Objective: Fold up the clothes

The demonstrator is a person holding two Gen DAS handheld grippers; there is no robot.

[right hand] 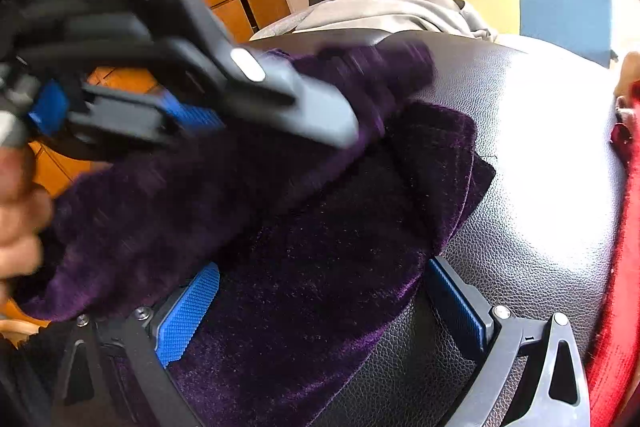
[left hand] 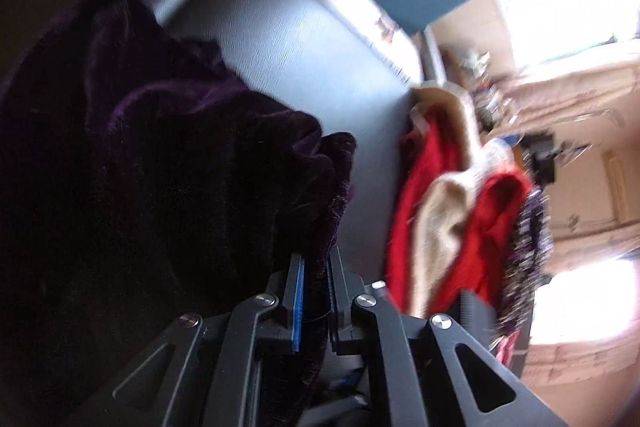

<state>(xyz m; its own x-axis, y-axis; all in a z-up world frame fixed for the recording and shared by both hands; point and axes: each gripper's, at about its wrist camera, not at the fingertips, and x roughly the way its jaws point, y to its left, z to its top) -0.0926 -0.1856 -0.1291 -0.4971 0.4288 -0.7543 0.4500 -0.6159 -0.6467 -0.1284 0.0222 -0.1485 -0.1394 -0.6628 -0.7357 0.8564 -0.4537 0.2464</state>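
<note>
Purple velvet garment (right hand: 312, 267) fills the lower centre of the right view between the wide-open fingers of the right gripper (right hand: 320, 303), while the left gripper (left hand: 314, 291) pinches its edge tight, red clothes (left hand: 472, 219) heaped farther right on the black leather surface (left hand: 288, 39).

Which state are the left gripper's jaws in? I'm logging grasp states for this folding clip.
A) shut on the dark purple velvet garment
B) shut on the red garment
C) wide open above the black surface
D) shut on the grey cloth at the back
A: in the left wrist view the left gripper has its jaws pinched on a fold of the purple velvet garment, apart from the red garment.
</note>
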